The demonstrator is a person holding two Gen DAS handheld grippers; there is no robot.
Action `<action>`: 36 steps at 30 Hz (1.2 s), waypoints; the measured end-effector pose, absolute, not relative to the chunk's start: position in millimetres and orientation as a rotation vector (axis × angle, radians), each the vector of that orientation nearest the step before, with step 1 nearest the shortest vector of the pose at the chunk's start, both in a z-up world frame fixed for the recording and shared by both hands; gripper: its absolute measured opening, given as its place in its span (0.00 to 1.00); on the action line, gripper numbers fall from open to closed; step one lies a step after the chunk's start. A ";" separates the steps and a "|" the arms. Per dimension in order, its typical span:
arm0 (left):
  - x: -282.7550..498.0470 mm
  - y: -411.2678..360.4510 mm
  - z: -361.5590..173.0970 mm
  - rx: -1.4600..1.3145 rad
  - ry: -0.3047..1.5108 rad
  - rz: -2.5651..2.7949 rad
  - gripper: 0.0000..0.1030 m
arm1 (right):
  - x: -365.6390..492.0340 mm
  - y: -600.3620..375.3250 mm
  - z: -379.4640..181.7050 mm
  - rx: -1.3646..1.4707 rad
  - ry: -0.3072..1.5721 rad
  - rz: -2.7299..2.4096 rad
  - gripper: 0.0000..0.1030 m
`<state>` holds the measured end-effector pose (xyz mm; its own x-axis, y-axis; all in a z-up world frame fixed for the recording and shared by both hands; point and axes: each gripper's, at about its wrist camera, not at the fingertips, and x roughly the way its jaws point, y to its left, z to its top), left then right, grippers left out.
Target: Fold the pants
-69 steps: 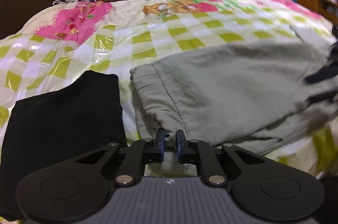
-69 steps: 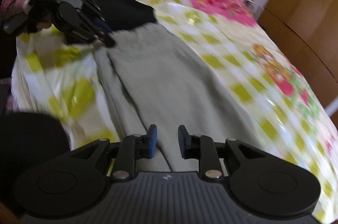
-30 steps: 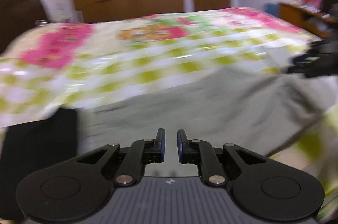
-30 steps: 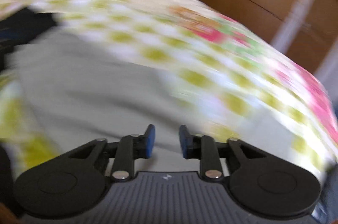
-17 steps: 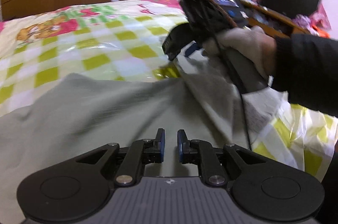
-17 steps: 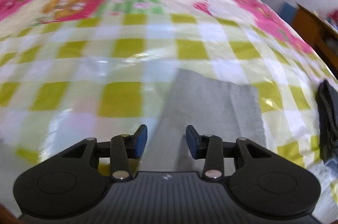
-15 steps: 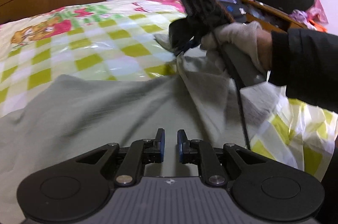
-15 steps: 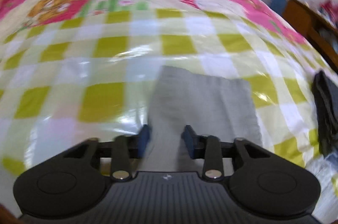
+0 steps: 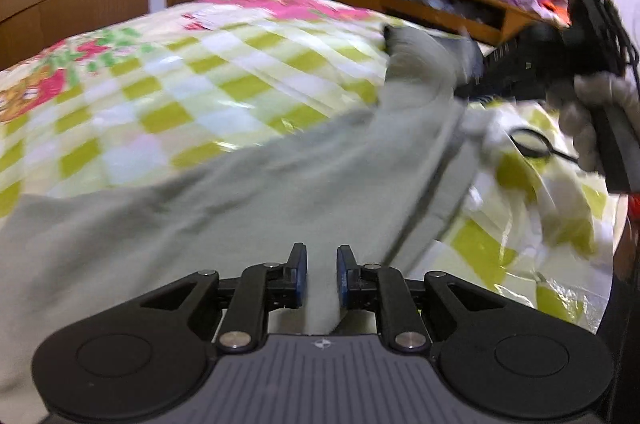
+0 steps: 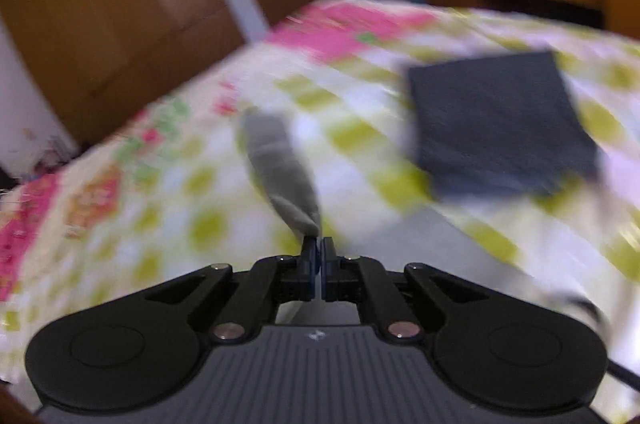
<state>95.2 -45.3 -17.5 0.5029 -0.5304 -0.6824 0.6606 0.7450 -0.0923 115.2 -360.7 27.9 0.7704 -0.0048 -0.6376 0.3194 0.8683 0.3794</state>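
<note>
Right tongs (image 10: 319,256), lower centre of the right wrist view: blades pinched together on a thin strip of grey cloth, the leg end of the pants (image 10: 280,164), which rises from the tips toward the middle of the frame. Holding the hem at its very edge presumably lets the whole leg be carried over in one sweep for the fold. Left tongs (image 9: 322,278), lower centre of the left wrist view: blades narrow, with a ridge of the same grey cloth standing between them; it fills the gap, and a grip seems likely, though contact with the pads cannot be confirmed through the blur. A hold at this near edge would anchor the garment while the other end travels. Beyond the left tongs the pants (image 9: 224,200) spread across the lower and middle frame on the bed (image 9: 224,64), its cover checked in yellow-green and white. At upper right the lifted leg climbs to the other tool, held by a gloved hand (image 9: 592,112). In the right wrist view a folded dark garment (image 10: 492,120) lies on the bed at upper right, apart from the pants. A wooden cabinet (image 9: 432,4) stands behind the bed.
</note>
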 end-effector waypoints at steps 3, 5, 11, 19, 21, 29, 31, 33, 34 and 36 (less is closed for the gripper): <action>89.7 -62.2 -21.6 0.232 0.771 -0.741 0.28 | 96.2 -391.8 -7.4 0.599 0.745 -0.230 0.09; 89.6 -69.7 -22.7 0.251 0.778 -0.741 0.28 | 88.1 -404.9 -16.8 0.653 0.718 -0.233 0.10; 91.0 -83.2 -22.2 0.270 0.788 -0.729 0.29 | 92.3 -423.8 -27.0 0.755 0.679 -0.220 0.22; 87.5 -91.5 -14.9 0.282 0.768 -0.750 0.29 | 88.1 -433.7 -7.3 0.770 0.622 -0.189 0.03; 84.7 -94.1 -15.4 0.282 0.768 -0.762 0.29 | 80.8 -434.5 -1.3 0.763 0.597 -0.179 0.02; 81.0 -96.1 -22.9 0.295 0.783 -0.769 0.29 | 79.2 -449.1 -28.0 0.821 0.709 -0.218 0.12; 80.6 -94.8 -22.6 0.294 0.778 -0.767 0.29 | 73.7 -450.2 -22.5 0.820 0.703 -0.221 0.25; 79.5 -94.0 -23.2 0.291 0.776 -0.768 0.29 | 66.7 -450.8 -18.3 0.837 0.700 -0.218 0.32; 79.0 -93.9 -23.8 0.289 0.776 -0.768 0.29 | 64.4 -450.6 -18.0 0.843 0.700 -0.211 0.33; 79.0 -93.9 -24.6 0.286 0.777 -0.766 0.29 | 67.1 -449.8 -21.7 0.837 0.722 -0.207 0.34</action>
